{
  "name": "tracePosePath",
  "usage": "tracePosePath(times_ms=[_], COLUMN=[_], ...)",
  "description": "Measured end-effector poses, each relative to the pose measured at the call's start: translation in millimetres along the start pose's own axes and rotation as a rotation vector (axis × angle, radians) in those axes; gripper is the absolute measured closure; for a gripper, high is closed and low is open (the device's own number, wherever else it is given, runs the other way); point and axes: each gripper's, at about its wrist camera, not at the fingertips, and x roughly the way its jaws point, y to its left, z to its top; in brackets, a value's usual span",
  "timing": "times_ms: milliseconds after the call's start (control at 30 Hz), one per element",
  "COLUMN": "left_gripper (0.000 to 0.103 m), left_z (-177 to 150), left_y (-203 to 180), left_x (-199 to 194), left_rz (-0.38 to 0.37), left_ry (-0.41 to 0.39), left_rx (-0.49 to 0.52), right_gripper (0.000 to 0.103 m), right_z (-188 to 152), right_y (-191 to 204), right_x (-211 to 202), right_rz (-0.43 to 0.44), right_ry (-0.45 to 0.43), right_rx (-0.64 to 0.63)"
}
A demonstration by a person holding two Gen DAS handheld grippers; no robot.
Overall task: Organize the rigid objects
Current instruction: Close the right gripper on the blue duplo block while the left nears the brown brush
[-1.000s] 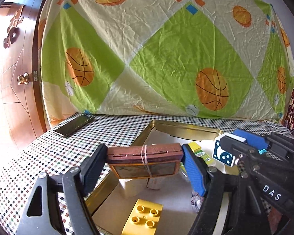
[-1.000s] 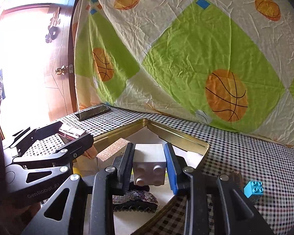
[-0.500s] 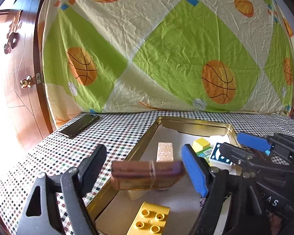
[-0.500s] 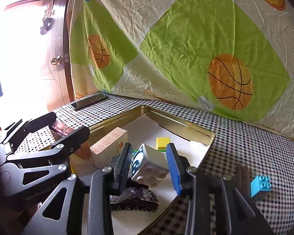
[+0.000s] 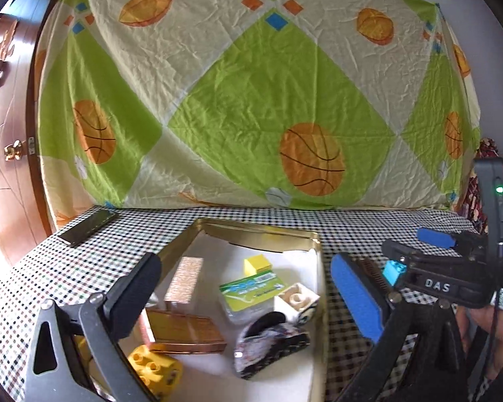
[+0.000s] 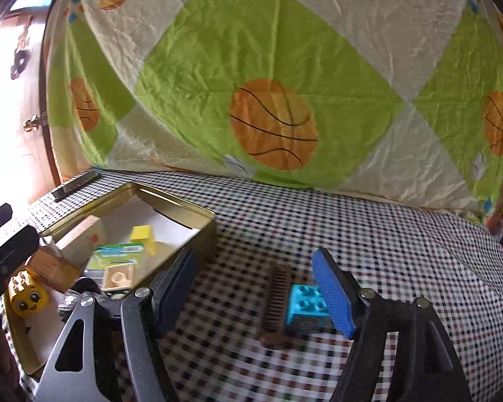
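Checkered tablecloth (image 6: 369,234), basketball-print sheet (image 5: 251,100) behind. Gold tin (image 5: 251,231) on cloth serves as collection box; contents: wooden box (image 5: 184,330), yellow face brick (image 5: 156,370), white brick (image 5: 296,301), yellow cube (image 5: 256,264), green packet (image 5: 251,288), patterned clip (image 5: 271,343). Left gripper (image 5: 248,289) over tin, spread, empty. Right gripper (image 6: 255,288) spread, empty, straddling comb (image 6: 278,298) and blue brick (image 6: 306,306), both outside tin on cloth, likely next pick.

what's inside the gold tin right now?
In the gold tin: brown case, tan block, yellow cube, green-labelled packet, white brick, dark patterned item, yellow face brick. The left gripper covers the near-left corner.
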Motion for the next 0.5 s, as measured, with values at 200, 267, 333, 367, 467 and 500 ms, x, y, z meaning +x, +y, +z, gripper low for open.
tracePosePath(times_ms=[200, 267, 333, 367, 467, 500], left_gripper=[0.000, 0.000, 0.000, 0.000, 0.000, 0.000], left_z=[13, 17, 19, 19, 18, 17], left_y=[-48, -60, -70, -73, -79, -81], left_x=[13, 14, 19, 22, 39, 44], left_rz=[-0.046, -0.066, -0.068, -0.059, -0.058, -0.070], left_ry=[0.048, 0.053, 0.057, 0.051, 0.094, 0.103], left_rx=[0.025, 0.039, 0.051, 0.053, 0.042, 0.034], right_gripper=[0.030, 0.030, 0.030, 0.030, 0.044, 0.063], right_z=[-9, -10, -12, -14, -18, -19], right_y=[-29, -28, -28, -30, -34, -36], right_x=[23, 30, 40, 45, 57, 59], right_rz=[-0.025, -0.026, -0.007, 0.007, 0.043, 0.056], right_ry=[0.089, 0.109, 0.148, 0.168, 0.233, 0.249], right_rx=[0.054, 0.050, 0.057, 0.064, 0.081, 0.087])
